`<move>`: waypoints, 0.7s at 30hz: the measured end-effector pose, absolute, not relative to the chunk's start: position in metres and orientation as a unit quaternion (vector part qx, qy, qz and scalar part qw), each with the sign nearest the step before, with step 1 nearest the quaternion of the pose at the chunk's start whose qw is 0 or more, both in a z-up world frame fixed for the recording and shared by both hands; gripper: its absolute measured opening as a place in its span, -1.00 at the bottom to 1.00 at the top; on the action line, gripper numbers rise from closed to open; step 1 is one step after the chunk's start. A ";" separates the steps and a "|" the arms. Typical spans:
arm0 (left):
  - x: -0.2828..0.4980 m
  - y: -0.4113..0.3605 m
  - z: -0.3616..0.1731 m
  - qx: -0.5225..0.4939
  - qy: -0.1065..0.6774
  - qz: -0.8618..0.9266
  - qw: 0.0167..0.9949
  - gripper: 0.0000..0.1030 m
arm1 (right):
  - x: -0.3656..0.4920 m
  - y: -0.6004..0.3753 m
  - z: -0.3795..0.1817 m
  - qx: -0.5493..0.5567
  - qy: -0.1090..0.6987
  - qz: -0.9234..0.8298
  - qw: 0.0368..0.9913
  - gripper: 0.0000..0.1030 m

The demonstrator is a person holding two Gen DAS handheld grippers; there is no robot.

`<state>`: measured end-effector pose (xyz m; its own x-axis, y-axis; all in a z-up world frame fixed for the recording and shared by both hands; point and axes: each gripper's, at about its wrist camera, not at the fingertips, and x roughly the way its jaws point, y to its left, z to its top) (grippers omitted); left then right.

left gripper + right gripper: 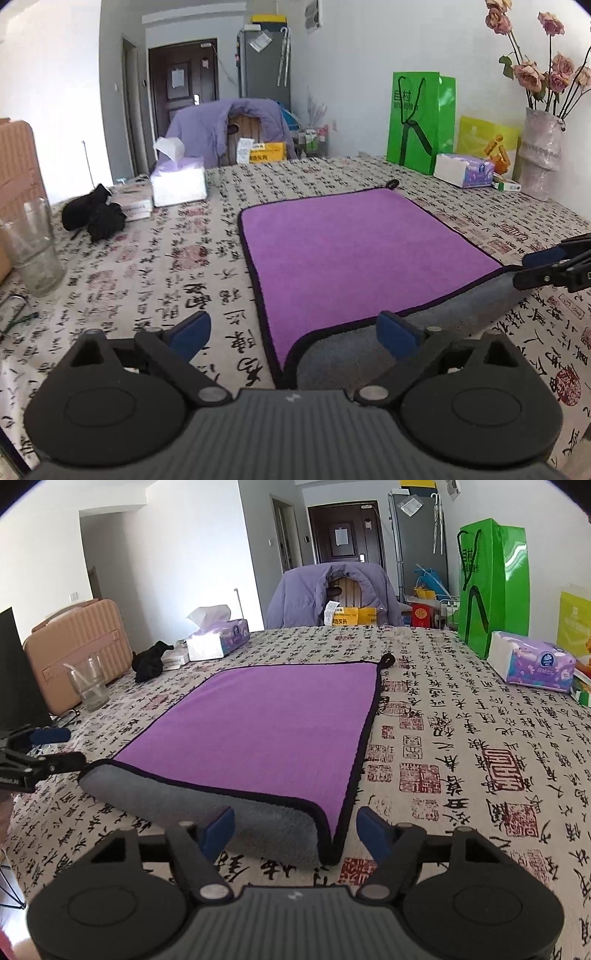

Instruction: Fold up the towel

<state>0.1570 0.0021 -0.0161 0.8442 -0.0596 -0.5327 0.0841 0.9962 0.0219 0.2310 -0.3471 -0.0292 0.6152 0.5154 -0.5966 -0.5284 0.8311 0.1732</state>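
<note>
A purple towel (354,254) with black trim and a grey underside lies flat on the patterned tablecloth; it also shows in the right wrist view (269,731). Its near edge is turned up so a grey strip (207,805) shows. My left gripper (295,332) is open at the towel's near left corner, which lies between its blue pads. My right gripper (295,832) is open at the near right corner. Each gripper shows in the other's view, the right gripper (550,266) at the far right and the left gripper (48,746) at the far left.
A glass (31,247), a black cloth bundle (94,216) and a tissue box (179,177) stand at the left. A green bag (419,120), another tissue pack (463,170) and a vase of flowers (541,155) stand at the right. A chair with a purple jacket (229,125) is behind the table.
</note>
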 end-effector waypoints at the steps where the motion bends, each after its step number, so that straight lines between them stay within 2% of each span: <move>1: 0.159 0.003 -0.017 0.019 0.279 -0.042 0.959 0.83 | 0.233 -0.346 -0.030 -0.011 0.330 0.292 0.898 0.29; 3: 0.164 0.002 -0.021 0.017 0.287 -0.049 0.956 0.63 | 0.236 -0.345 -0.032 -0.012 0.333 0.295 0.896 0.10; 5: 0.168 0.001 -0.024 0.018 0.296 -0.058 0.953 0.52 | 0.239 -0.344 -0.034 -0.013 0.337 0.298 0.893 0.01; 10: 0.174 0.003 -0.032 0.018 0.317 -0.068 0.946 0.31 | 0.244 -0.342 -0.036 -0.018 0.343 0.302 0.890 -0.11; 14: 0.175 0.004 -0.036 0.017 0.329 -0.075 0.941 0.03 | 0.246 -0.342 -0.037 -0.020 0.345 0.307 0.887 -0.23; 21: 0.176 0.004 -0.039 0.012 0.336 -0.090 0.938 -0.16 | 0.245 -0.340 -0.039 -0.036 0.343 0.315 0.884 -0.37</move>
